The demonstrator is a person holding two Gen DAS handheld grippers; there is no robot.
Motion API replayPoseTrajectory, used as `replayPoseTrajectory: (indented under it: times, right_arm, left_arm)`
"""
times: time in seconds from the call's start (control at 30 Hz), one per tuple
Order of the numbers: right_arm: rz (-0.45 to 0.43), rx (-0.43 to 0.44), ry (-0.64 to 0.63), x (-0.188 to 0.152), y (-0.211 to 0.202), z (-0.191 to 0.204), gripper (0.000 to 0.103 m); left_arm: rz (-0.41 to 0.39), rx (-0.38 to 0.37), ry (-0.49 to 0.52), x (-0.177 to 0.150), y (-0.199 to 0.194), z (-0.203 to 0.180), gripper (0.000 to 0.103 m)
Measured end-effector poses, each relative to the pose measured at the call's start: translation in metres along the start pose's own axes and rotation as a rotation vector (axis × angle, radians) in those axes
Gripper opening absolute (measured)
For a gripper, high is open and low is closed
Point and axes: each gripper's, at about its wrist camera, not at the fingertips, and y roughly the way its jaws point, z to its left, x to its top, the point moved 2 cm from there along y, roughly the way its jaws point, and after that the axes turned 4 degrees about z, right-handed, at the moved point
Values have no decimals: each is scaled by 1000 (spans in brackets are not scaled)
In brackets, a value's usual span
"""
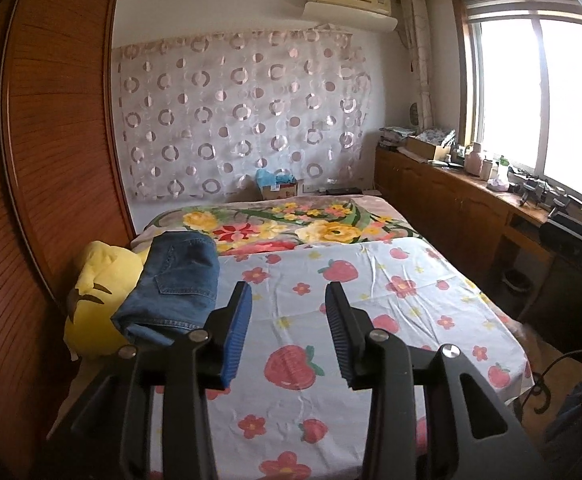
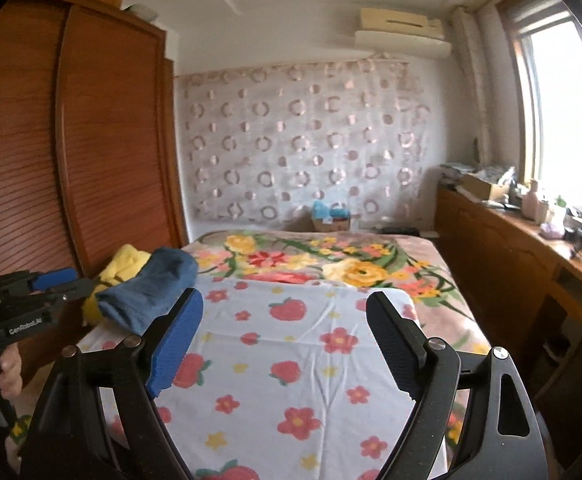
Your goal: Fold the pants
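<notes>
Both grippers empty over the bed, jeans folded at far left.

Near: we see the left gripper with jaws partly apart and the right gripper spread wide, neither holding anything, above the strawberry sheet. Further left, the folded jeans rest against a yellow plush toy. Far: floral blanket, then the circle-print curtain.

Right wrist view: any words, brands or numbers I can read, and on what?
"GenRobot.AI": white lettering on the black body of the left tool, at the left edge of the right wrist view.
Cardboard box by the far wall: printed label, too blurred to read.
Air conditioner: no readable marking.
</notes>
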Motion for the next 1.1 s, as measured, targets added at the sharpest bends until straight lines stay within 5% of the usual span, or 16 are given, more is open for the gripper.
replayPoseTrajectory:
  times: [1.1]
  right_arm:
    - [15,2,16,-19,-5,-3,85]
  left_arm:
    - [-24,24,-6,-7,-14,-8,41]
